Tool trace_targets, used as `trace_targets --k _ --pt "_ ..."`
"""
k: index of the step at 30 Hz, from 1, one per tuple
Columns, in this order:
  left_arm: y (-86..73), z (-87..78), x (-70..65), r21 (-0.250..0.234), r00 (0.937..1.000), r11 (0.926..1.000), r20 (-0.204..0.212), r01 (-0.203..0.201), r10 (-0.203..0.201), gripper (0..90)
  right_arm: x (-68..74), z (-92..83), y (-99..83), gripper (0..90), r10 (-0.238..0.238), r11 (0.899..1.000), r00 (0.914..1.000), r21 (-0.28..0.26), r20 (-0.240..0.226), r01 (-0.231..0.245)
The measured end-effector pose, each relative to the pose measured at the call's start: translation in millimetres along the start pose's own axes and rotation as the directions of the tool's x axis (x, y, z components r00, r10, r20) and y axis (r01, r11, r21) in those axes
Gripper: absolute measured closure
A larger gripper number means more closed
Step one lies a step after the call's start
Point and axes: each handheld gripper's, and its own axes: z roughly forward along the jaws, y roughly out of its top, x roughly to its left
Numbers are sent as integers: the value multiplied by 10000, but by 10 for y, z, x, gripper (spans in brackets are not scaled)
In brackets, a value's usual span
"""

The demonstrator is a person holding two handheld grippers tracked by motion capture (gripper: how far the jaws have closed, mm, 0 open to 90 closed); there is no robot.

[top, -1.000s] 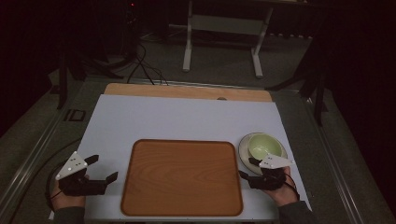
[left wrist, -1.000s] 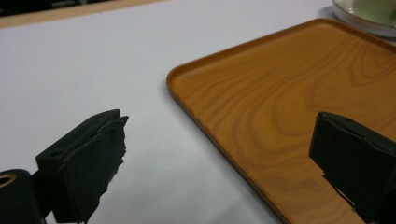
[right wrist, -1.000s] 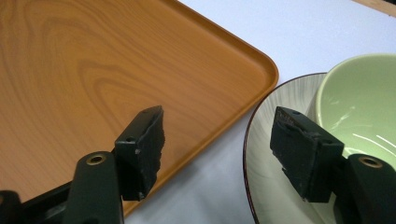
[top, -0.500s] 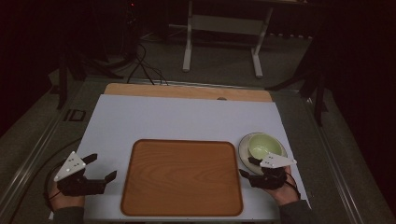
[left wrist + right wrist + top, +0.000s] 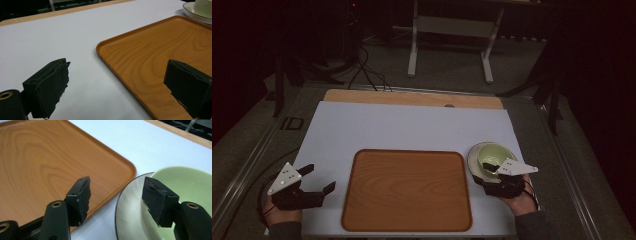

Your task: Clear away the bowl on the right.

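Observation:
A wooden tray (image 5: pixel 407 189) lies at the front middle of the white table, and it also shows in the left gripper view (image 5: pixel 152 55) and the right gripper view (image 5: pixel 47 157). A pale green bowl (image 5: pixel 493 153) sits on a grey-white saucer (image 5: pixel 474 161) just right of the tray. My right gripper (image 5: pixel 485 172) is open at the saucer's near edge; its jaws straddle the saucer rim (image 5: pixel 125 202), one over the tray corner, one over the bowl (image 5: pixel 185 180). My left gripper (image 5: pixel 318 179) is open, low over the table beside the tray's left edge, with nothing between its fingers (image 5: pixel 50 85).
The white sheet (image 5: pixel 412 125) covers the table, with a wooden strip (image 5: pixel 412 98) along its far edge. Beyond it are a dark floor, cables (image 5: pixel 367 70) and a white stand (image 5: pixel 451 35). A hand (image 5: pixel 282 217) holds each gripper at the table's front edge.

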Motion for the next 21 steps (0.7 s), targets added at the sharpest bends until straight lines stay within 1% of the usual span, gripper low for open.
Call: trace_targets --k 7,8,9,10,12,13,14,18,19,20,21 --pt "-2 -15 6 -95 10000 9999 -6 37 -37 54 -114 -45 92 379 -119 9999 9993 -93 361 123" --pt "-2 -18 7 -107 10000 9999 -9 34 -34 54 -132 -51 104 378 -148 9998 9990 -91 412 151" --pt "-2 -19 8 -130 10000 9999 -3 36 -36 54 -167 -56 128 369 -210 9998 9981 -33 578 213" --pt "-1 -21 7 -143 10000 9999 2 20 -20 54 -167 -56 128 369 -210 9998 9981 -33 578 213" --pt "2 -23 1 -158 10000 9999 -8 -13 13 56 -210 -52 146 365 -206 9998 9973 -13 699 208" --pt "3 -22 0 -168 10000 9999 -5 -26 26 56 -228 -48 153 364 -206 9998 9970 22 743 205" --pt "3 -22 -1 -167 10000 9999 0 -31 31 56 -262 -37 161 361 -304 9995 9961 133 832 294" --pt "1 -23 3 -170 10000 9999 -22 -19 18 57 -312 -25 162 359 -317 9993 9946 235 987 295" --pt "1 -25 3 -178 10000 9998 -36 -24 23 58 -336 -10 153 355 -389 9985 9931 427 1107 344" --pt "1 -25 2 -197 10000 9998 -42 -18 17 58 -336 -10 153 352 -389 9985 9931 427 1107 344" --pt "1 -25 2 -201 10000 9998 -37 -16 15 58 -365 5 137 351 -351 9983 9924 498 1178 294"
